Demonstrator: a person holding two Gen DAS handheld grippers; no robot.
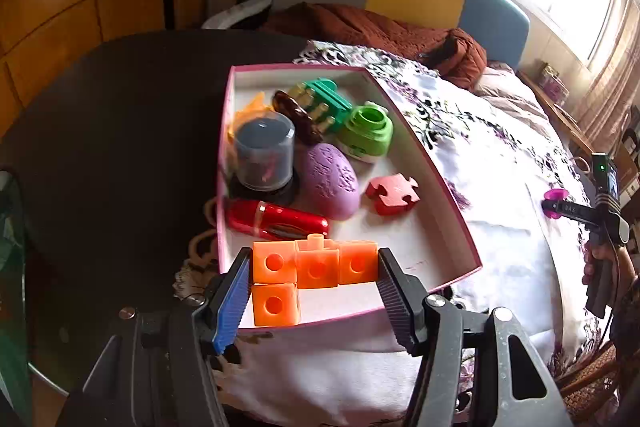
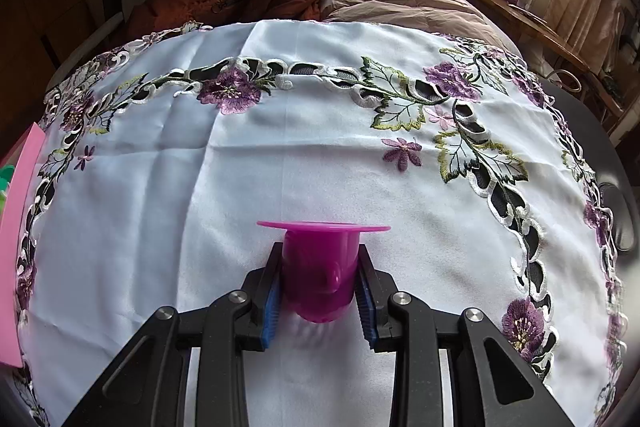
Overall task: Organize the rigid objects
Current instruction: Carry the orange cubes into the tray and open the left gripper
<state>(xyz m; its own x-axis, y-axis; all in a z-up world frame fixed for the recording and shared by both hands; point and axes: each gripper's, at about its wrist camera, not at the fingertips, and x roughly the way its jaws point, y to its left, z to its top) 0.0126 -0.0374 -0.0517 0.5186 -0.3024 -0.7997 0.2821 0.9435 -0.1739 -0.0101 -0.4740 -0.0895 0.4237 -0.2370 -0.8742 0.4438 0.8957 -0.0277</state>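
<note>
The left gripper (image 1: 314,267) grips the orange blocks (image 1: 308,273) over the near end of the box (image 1: 436,171), ready to lower and release them, while the right gripper (image 2: 318,287) clamps a magenta cup (image 2: 320,267) above the cloth (image 2: 200,187), due boxward next.

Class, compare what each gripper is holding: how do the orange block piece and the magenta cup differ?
The orange block piece is boxy cubes joined in an L; the magenta cup is round with a flat flange. The blocks hang over the pink box; the cup is over the bare tablecloth. Both are clamped plastic.
</note>
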